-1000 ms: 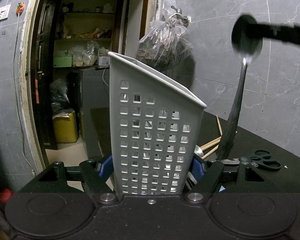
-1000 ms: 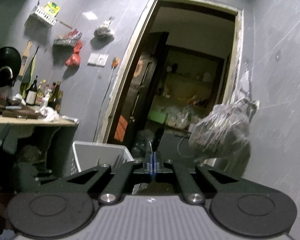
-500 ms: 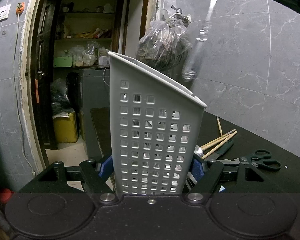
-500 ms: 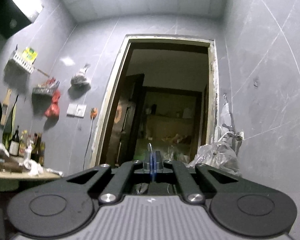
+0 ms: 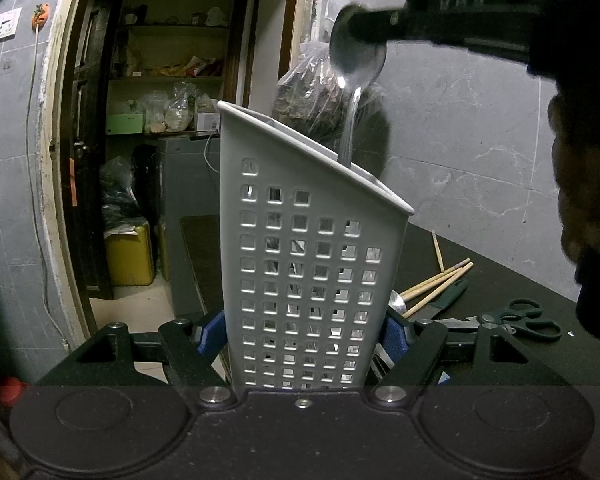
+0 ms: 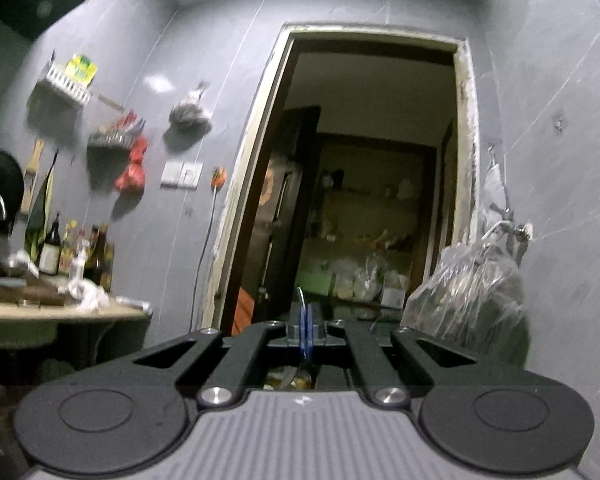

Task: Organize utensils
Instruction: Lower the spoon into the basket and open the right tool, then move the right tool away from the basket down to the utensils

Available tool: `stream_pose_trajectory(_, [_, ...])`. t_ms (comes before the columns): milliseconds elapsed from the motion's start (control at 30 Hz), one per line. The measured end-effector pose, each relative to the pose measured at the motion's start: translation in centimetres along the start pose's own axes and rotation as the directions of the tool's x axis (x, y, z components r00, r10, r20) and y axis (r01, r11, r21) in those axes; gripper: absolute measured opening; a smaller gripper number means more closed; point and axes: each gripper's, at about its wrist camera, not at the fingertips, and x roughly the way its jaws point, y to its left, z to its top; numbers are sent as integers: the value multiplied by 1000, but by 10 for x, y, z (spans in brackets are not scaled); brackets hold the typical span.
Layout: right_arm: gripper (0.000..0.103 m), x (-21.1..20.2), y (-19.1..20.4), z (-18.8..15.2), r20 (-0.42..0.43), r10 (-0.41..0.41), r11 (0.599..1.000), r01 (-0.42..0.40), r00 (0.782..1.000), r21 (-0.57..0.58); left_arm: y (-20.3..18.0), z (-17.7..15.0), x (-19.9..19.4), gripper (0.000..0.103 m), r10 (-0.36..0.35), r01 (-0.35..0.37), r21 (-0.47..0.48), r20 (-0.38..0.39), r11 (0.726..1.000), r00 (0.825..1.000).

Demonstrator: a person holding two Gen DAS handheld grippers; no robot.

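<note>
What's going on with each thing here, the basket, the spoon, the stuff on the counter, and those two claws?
Utensil basket: upright, clamped by left gripper.
Spoon: bowl up, handle entering basket, pinched by right gripper.
Chopsticks: lying loose on counter.
Scissors: lying closed.

A tall perforated white plastic utensil holder [image 5: 312, 264] stands on the black countertop [image 5: 500, 280]. A metal spoon [image 5: 354, 80] stands handle-down in it. Right of it lie wooden chopsticks [image 5: 440, 280], then dark-handled scissors [image 5: 520, 320]. Behind hangs a clear plastic bag [image 5: 312, 100].
</note>
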Motion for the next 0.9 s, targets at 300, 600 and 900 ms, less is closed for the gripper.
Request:
stream_pose_trajectory(300, [2,13,11,-20,-137,27,1000,-28,990,-9,1,1,0,77,-1,1,-2,-1,1000,1000])
stream_pose_trajectory(600, [4,18,12,-28,-191,42,999,-42,981,4,0,1,1,77,2,-2,1,-2,1000,1000])
stream_pose_trajectory(900, [41,13,9,-26,-185,41,999,-41,982,3,0,1,1,77,1,-1,2,-2,1000,1000])
